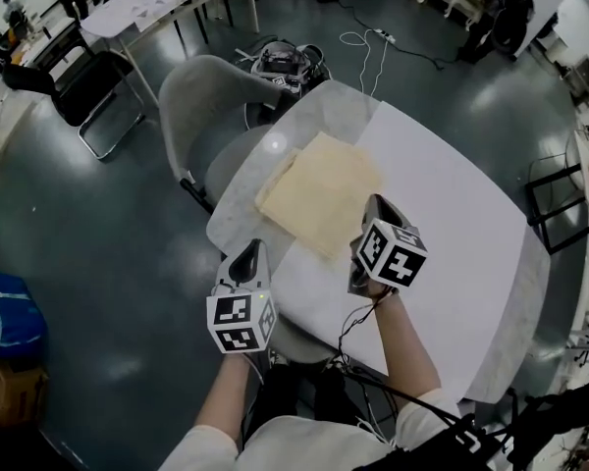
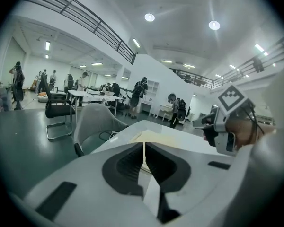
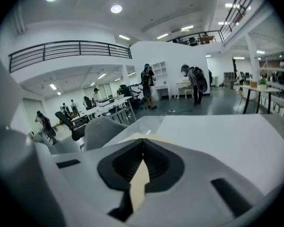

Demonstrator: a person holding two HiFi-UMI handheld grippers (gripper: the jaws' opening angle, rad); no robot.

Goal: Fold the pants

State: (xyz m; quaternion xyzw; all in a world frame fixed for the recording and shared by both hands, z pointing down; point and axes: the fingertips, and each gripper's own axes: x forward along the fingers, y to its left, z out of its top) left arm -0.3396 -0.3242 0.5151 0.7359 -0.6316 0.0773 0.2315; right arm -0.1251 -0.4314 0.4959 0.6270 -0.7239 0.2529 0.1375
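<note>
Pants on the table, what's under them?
Only the table shows around the folded pants, which lie flat on it. The patch of table beneath them, and anything between their layers, is covered and cannot be seen.

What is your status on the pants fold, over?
Left gripper shut, empty. Right gripper shut, empty. Cream fabric pants lie folded flat on the white table, not gripped. Nothing in the way.

Pants (image 1: 319,204) on the far left part of the surface (image 1: 452,263); chair (image 1: 211,96) behind and left of it; left gripper (image 1: 247,255) before the pants, right gripper (image 1: 377,204) at their near right edge.
</note>
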